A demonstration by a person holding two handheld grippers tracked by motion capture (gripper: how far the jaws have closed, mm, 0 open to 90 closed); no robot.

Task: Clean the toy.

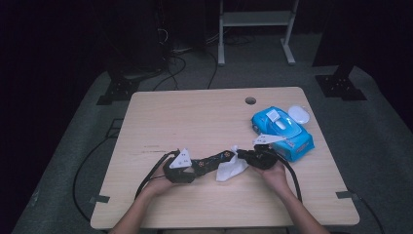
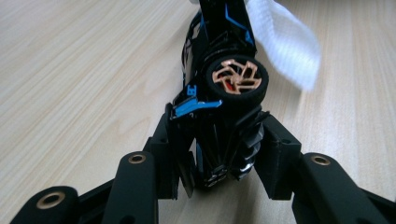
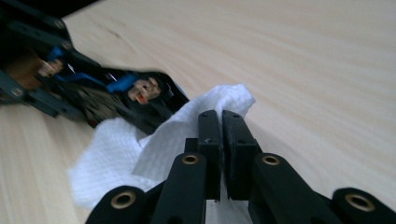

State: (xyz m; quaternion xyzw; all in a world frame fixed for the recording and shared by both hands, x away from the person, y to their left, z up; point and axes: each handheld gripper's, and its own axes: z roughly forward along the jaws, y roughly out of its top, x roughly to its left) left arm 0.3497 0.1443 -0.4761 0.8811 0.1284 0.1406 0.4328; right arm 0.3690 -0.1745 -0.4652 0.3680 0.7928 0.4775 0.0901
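Toy car [image 1: 210,162], black with blue trim and copper-coloured wheel spokes, lies low over the front middle of the surface [image 1: 195,117], nose toward my right. I read the step in hand as wiping the car down with a wet wipe.

Left side first: my left tool [image 1: 187,168] is clamped on the rear end of the car. In the left gripper view both pads press the body just behind a wheel [image 2: 237,77], so the car is pinned and steadied (whether its far end rests on the surface I cannot tell).

Middle: the white wipe [image 1: 231,168] hangs at the front end of the car, draped against its side; in the right gripper view it lies against the dark bodywork [image 3: 112,100].

Right side: my right tool [image 1: 245,156] has its pads pressed together with a fold of the wipe [image 3: 187,126] pinched between them.

Farther right, a blue wipes pack [image 1: 283,130] with its lid open sits near the surface's right edge, a small white oval object [image 1: 299,114] just behind it.

Judgement: wiping has begun at the front end; most of the body looks not yet covered. Next move calls for drawing the pinched wipe along the bodywork toward the left tool, keeping light contact, while the left grip holds firm so the car does not twist.
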